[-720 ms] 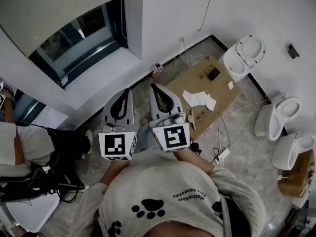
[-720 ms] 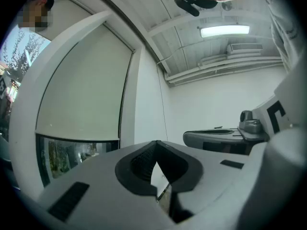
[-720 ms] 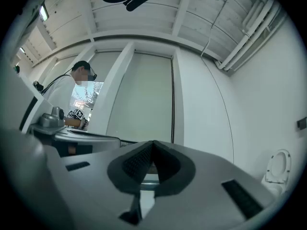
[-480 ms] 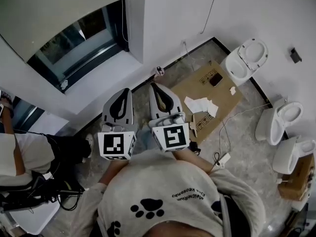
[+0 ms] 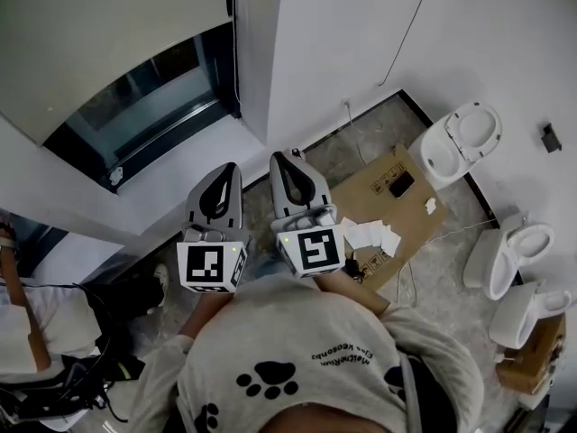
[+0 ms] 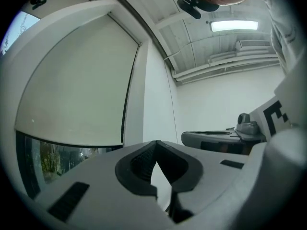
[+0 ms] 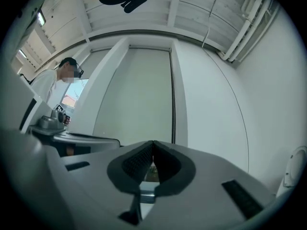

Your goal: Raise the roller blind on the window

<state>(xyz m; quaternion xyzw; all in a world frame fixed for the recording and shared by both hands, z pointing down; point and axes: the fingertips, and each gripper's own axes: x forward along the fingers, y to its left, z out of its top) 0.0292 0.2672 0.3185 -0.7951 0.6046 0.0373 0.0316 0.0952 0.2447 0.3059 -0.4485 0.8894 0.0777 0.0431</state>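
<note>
Left gripper (image 5: 232,167) and right gripper (image 5: 279,158) side by side, jaws closed on nothing. Roller blind (image 5: 108,34) ahead, partly lowered. Shirt (image 5: 315,332) lettering behind them is inverted and illegible.

Cannot follow the roller blind (image 5: 108,34) past the head view's top edge at 11 o'clock, nor the seated person (image 5: 50,307) cut off at 8 o'clock, nor read the print on the cardboard sheet (image 5: 365,192) at 3 o'clock, too small.
</note>
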